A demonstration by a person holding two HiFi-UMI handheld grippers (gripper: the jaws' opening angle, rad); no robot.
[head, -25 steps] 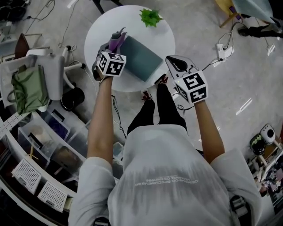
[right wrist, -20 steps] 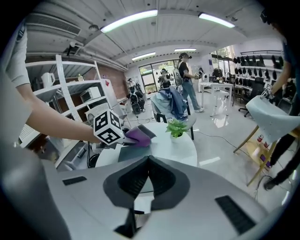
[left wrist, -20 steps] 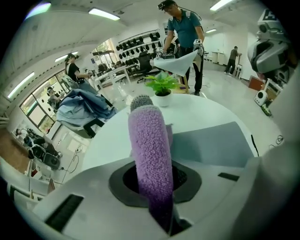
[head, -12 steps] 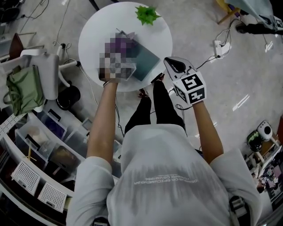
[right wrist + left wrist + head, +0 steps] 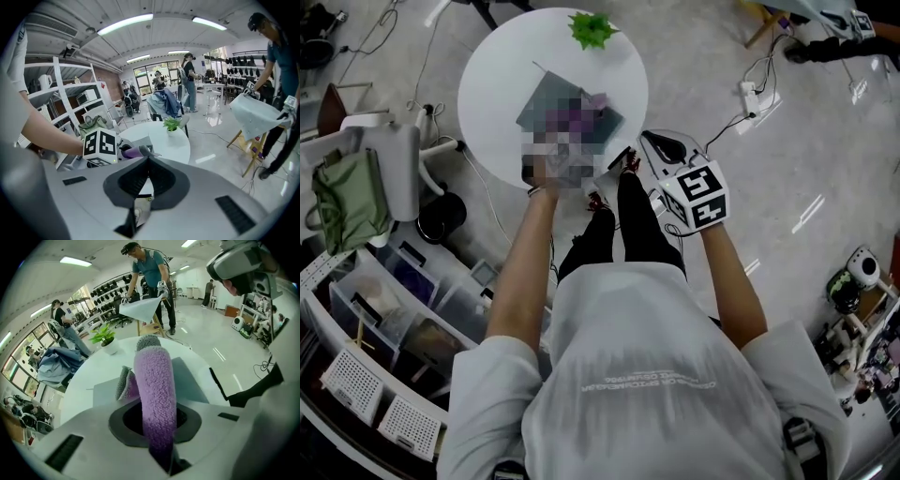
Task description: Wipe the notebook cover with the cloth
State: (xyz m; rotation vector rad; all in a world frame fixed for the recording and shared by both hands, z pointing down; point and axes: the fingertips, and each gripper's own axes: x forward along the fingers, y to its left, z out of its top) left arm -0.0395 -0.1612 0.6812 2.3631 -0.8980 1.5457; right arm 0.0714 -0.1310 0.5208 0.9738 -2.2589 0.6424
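A grey-teal notebook (image 5: 540, 107) lies on the round white table (image 5: 492, 84). A mosaic patch covers my left gripper in the head view; it is over the notebook's near part. In the left gripper view that gripper (image 5: 157, 427) is shut on a purple cloth (image 5: 154, 385), which stands up out of the jaws, with the notebook (image 5: 190, 378) just beyond. My right gripper (image 5: 664, 145) hangs off the table's near right edge, shut and empty. The right gripper view shows its jaws (image 5: 144, 176) together, and the left gripper (image 5: 123, 152) with the cloth (image 5: 135, 151) over the table.
A small potted plant (image 5: 592, 28) stands at the table's far edge. A white chair (image 5: 398, 155) with a green bag (image 5: 345, 202) is at the left, storage bins (image 5: 384, 309) below it. Cables and a power strip (image 5: 752, 94) lie on the floor at right. People stand in the background (image 5: 150, 268).
My left gripper has carried the cloth from the notebook's left edge across the cover toward its near right part. The right gripper stays beside the table edge.
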